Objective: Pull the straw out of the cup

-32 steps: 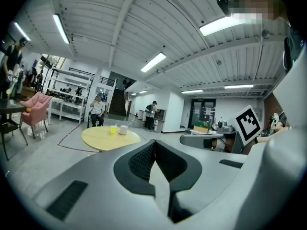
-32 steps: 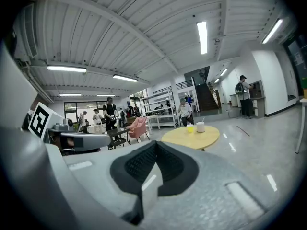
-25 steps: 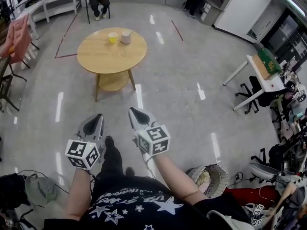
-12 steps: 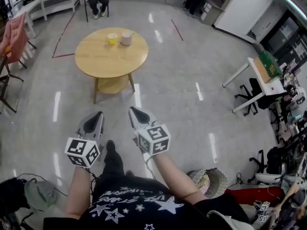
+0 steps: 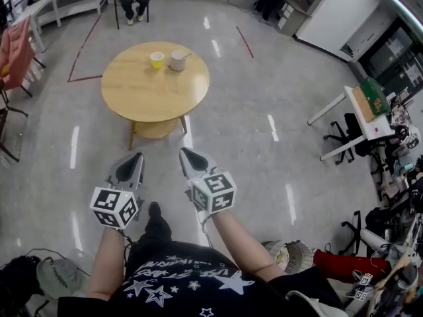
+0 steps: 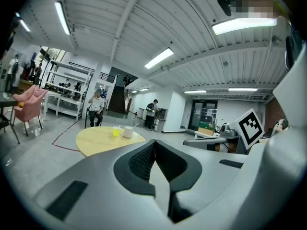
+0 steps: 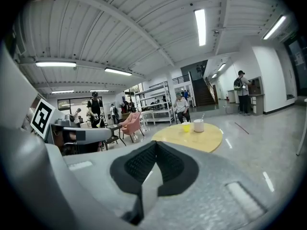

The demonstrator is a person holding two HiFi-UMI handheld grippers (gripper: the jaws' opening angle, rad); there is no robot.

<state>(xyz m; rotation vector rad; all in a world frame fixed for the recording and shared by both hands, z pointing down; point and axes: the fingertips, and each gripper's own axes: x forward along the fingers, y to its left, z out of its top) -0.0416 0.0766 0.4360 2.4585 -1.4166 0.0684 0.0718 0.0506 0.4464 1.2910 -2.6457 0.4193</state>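
Our left tongs (image 5: pixel 136 157) and right tongs (image 5: pixel 184 152) are both riding shut, pads together and gripping nothing, side by side ahead of us and pointing at the table (image 5: pixel 142 101). The straw (image 7: pixel 203 116) is standing in the white cup (image 5: pixel 177 61), just beside a yellow cup (image 5: pixel 156 59), near the table's far edge and well apart from us. We are judging this to be the approach, with no pulling begun. Next we are needing to close in, open one pair around the straw, and perhaps steady the cup with the other.
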